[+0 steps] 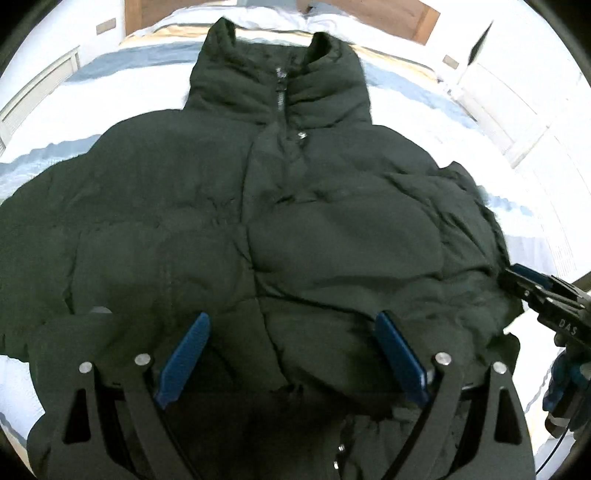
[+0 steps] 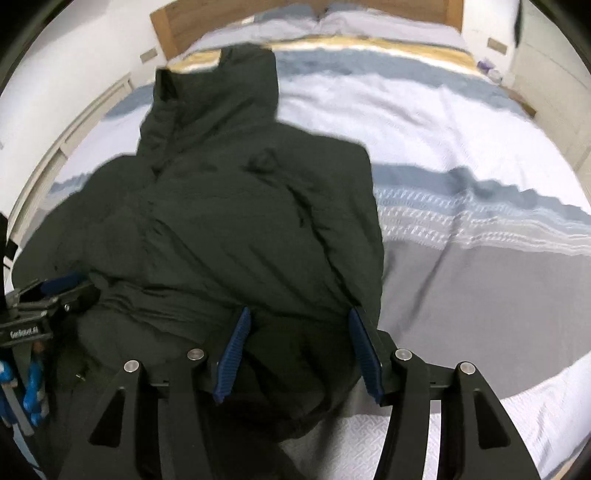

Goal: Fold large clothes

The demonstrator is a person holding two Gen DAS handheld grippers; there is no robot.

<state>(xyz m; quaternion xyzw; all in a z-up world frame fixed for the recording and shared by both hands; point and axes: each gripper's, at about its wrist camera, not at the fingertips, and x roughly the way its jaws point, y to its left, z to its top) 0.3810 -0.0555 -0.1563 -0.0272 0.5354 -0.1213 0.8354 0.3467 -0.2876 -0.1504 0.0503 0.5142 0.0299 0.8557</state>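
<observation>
Bedroom setting: a wide bed filled both views, covered by a spread banded in white, blue-grey, grey and yellow, with a wooden headboard along the top of the frame and pale cabinet fronts at the sides.

A dark green padded jacket lay front-up on the spread, its collar pointing toward the headboard and its zip running down the middle. In the left wrist view it occupied the centre and most of the lower frame; in the right wrist view it filled the left and centre, with bare bedding to the right. Its sleeves appeared drawn in against the body, though the dark cloth hid the exact lie of each.

The left gripper stood at the bottom centre of its own view, its blue pads spread wide apart above the jacket's lower front, pressing on nothing. The same tool appeared at the lower left edge of the right wrist view, beside the jacket's hem.

The right gripper stood at the bottom centre of its own view, half spread, with a bulge of the jacket's lower right edge lying between its blue pads. Whether the pads pinched that cloth could not be told. In the left wrist view this tool entered from the right edge, its tip at the jacket's border.
</observation>
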